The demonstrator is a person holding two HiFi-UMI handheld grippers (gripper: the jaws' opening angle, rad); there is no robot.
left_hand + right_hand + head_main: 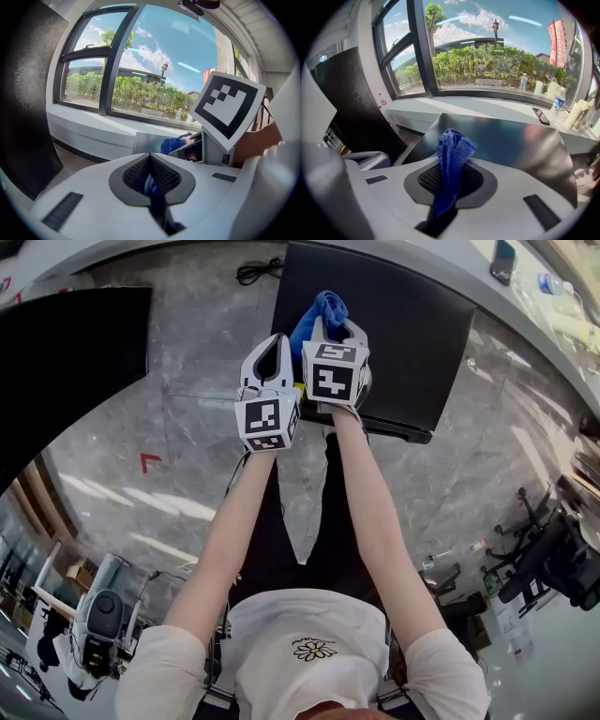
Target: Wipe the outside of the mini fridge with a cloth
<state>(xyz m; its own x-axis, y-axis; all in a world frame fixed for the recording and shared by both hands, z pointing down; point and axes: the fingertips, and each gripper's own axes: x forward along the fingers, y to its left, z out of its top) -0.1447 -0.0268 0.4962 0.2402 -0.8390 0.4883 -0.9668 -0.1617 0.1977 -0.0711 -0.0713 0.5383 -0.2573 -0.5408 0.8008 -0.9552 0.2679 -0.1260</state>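
The mini fridge (412, 343) is a dark box on the marble floor ahead of me; its smooth top (511, 140) fills the right gripper view. My right gripper (336, 332) hovers over its near left corner, shut on a blue cloth (319, 313) that sticks up from the pads (454, 150). Close on its left, off the fridge's edge, is my left gripper (272, 351), pads together (150, 157). A sliver of blue shows in the slit below them. From the left gripper view, the cloth (176, 143) and the fridge's corner (143, 143) lie just beyond.
A tall black cabinet (66, 352) stands to the left. A black cable (258, 271) lies on the floor behind the fridge. The windowsill (487, 105) carries a phone (540, 116) and bottles (558, 104). Office chairs (553, 554) crowd the right; a white machine (98, 624) sits lower left.
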